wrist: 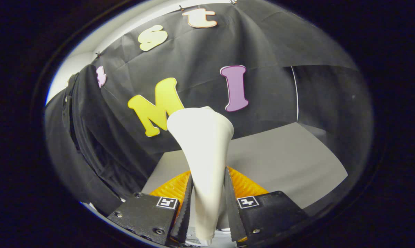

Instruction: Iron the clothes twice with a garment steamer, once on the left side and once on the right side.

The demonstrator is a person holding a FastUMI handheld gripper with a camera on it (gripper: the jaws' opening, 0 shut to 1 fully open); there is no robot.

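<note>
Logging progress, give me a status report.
Gripper shut on garment steamer, held upright. Dark garment hangs beyond, off to one side, untouched. Nothing between them.

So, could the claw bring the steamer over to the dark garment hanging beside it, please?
Probably yes: the claw is shut on the steamer, and nothing stands between its head and the dark garment.

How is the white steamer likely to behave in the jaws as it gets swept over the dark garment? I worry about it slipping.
The steamer looks like smooth, rigid plastic, so it probably won't flex. The gripper is shut on its narrow handle; the ridged jaws should help against slip. Its wide head stands beyond the jaws, so it may twist when pressed against the hanging garment.
</note>
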